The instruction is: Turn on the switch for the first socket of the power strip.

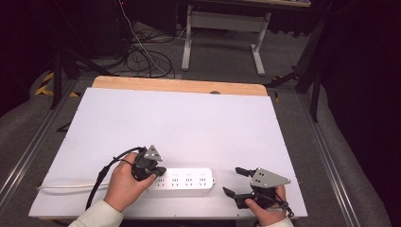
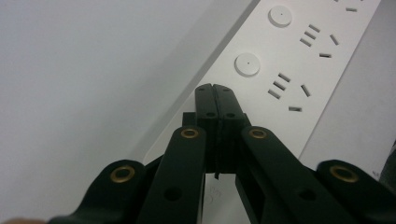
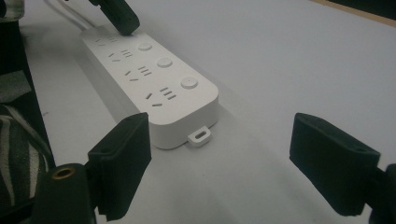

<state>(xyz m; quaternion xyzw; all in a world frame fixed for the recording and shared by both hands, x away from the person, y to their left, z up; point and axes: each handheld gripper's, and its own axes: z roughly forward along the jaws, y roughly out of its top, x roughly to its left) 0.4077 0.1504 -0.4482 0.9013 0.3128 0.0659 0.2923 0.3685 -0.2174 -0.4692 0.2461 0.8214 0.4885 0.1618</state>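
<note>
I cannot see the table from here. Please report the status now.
Left gripper shut, tips on white plastic power strip. Right gripper open, facing the strip's end, apart from it. White table sheet bare ahead.

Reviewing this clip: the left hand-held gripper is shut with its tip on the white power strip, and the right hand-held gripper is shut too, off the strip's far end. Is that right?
Not quite. The right hand-held gripper is open: the right gripper view shows its jaws wide apart, short of the power strip. The rest holds: the left hand-held gripper is shut, its tip on the strip.
</note>
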